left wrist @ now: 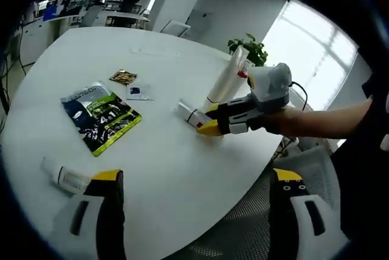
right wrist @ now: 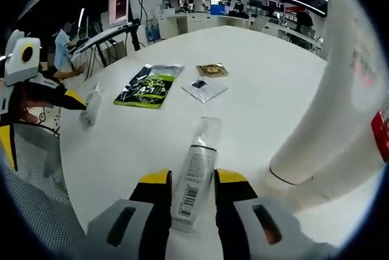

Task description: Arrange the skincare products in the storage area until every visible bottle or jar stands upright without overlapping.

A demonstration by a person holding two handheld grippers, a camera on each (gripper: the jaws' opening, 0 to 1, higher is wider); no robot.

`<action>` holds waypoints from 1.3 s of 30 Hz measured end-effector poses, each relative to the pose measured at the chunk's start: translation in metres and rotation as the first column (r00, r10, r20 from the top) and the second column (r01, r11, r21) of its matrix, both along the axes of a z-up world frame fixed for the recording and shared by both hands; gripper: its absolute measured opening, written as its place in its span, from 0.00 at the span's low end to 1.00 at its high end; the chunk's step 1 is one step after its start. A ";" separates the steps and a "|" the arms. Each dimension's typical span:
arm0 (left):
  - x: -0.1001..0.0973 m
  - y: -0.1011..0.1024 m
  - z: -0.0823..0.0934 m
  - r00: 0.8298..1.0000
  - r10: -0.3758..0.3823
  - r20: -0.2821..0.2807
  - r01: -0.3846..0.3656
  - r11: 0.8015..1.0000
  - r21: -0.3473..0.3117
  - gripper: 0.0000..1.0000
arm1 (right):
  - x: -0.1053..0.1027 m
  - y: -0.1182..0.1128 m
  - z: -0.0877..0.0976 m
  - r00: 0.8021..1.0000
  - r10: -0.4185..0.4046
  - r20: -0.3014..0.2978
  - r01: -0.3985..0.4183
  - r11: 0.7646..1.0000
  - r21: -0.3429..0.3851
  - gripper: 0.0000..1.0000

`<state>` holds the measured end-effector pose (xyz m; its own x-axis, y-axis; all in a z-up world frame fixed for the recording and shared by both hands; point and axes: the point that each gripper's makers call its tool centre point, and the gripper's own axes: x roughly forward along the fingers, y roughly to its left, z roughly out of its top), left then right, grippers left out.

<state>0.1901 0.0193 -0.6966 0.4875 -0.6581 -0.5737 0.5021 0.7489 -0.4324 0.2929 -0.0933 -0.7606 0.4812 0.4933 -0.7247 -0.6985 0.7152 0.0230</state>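
A white tube with a barcode (right wrist: pixel 193 178) lies flat on the round white table (right wrist: pixel 273 65), and my right gripper (right wrist: pixel 193 179) is shut on it at the near end. In the left gripper view that gripper (left wrist: pixel 208 126) comes in from the right and holds the tube (left wrist: pixel 187 112) beside two tall white bottles (left wrist: pixel 227 78) that stand upright. These bottles (right wrist: pixel 340 102) rise close on the right. My left gripper (left wrist: pixel 196 176) is open at the table's edge, and a small white tube (left wrist: pixel 63 176) lies just outside its left jaw. The same small tube (right wrist: pixel 92 106) lies next to the left gripper (right wrist: pixel 37 117).
A green pouch (left wrist: pixel 101 118) lies flat on the table, with a gold sachet (left wrist: pixel 123 77) and a white sachet (left wrist: pixel 138 92) beyond it. A potted plant (left wrist: pixel 249 46) stands behind the bottles. A mesh chair (left wrist: pixel 243 229) sits under the table's edge. Desks and monitors (right wrist: pixel 118 2) fill the room behind.
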 end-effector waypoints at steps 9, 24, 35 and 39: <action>0.001 -0.003 0.002 1.000 -0.016 0.002 0.016 1.000 0.002 0.91 | 0.000 -0.001 -0.001 0.999 0.026 0.036 -0.024 0.999 -0.042 0.22; 0.009 -0.018 0.044 0.998 -0.021 0.065 0.032 0.983 -0.179 0.87 | -0.045 0.019 0.043 0.992 -0.005 -0.127 0.058 0.908 0.415 0.20; 0.008 -0.039 0.081 0.992 -0.053 0.116 0.084 0.956 -0.281 0.84 | -0.081 0.024 0.112 0.988 0.034 -0.154 0.090 0.679 0.729 0.20; 0.008 -0.052 0.102 0.986 -0.075 0.147 0.122 0.933 -0.339 0.77 | -0.091 0.023 0.146 0.987 0.082 -0.138 0.069 0.561 0.825 0.20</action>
